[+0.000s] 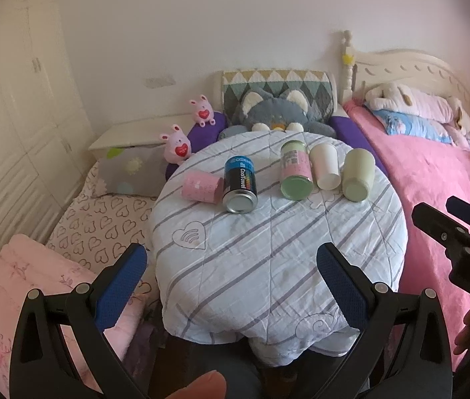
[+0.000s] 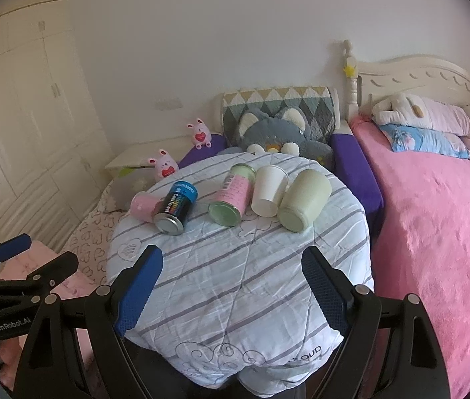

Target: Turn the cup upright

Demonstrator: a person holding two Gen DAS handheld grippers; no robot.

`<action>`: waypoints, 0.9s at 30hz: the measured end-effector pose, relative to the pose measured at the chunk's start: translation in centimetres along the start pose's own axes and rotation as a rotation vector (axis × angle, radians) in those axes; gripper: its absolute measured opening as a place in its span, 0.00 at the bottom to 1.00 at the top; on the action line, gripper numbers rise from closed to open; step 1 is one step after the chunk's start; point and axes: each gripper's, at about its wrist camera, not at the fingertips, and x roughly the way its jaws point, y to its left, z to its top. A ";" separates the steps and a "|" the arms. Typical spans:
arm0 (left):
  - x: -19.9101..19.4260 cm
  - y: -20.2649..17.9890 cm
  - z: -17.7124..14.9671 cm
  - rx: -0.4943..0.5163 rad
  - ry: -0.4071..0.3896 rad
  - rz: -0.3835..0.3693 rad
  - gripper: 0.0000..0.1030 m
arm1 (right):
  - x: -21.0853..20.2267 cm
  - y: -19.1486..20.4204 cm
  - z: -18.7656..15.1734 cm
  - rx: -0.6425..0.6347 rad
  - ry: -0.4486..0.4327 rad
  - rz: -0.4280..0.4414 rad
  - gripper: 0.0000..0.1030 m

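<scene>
Several containers lie on their sides on a round table under a striped cloth (image 1: 268,249). From left: a pink cup (image 1: 201,187) (image 2: 141,206), a blue-black can (image 1: 239,184) (image 2: 175,207), a pink-green can (image 1: 295,169) (image 2: 232,199), a white paper cup (image 1: 325,166) (image 2: 269,190) and a pale green cup (image 1: 358,175) (image 2: 304,199). My left gripper (image 1: 231,266) is open and empty over the table's near edge. My right gripper (image 2: 231,272) is open and empty too, well short of the cups. Each gripper shows at the edge of the other's view.
A grey cat plush (image 1: 278,113) and patterned cushion sit behind the table. Two pink bunny toys (image 1: 176,143) stand at the back left. A bed with a pink blanket (image 1: 434,173) runs along the right. Heart-print bedding (image 1: 101,222) and a pink quilt lie to the left.
</scene>
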 end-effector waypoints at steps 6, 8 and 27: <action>-0.6 0.2 -0.4 -0.007 -0.012 -0.001 1.00 | -1.0 0.0 -0.1 -0.001 -0.014 -0.001 0.84; -0.7 0.1 -0.5 -0.006 -0.014 -0.001 1.00 | -1.2 -0.1 -0.2 0.001 -0.017 -0.006 0.84; 1.0 -0.8 0.0 0.005 0.027 0.008 1.00 | 0.4 -1.2 -0.4 0.019 0.015 -0.005 0.84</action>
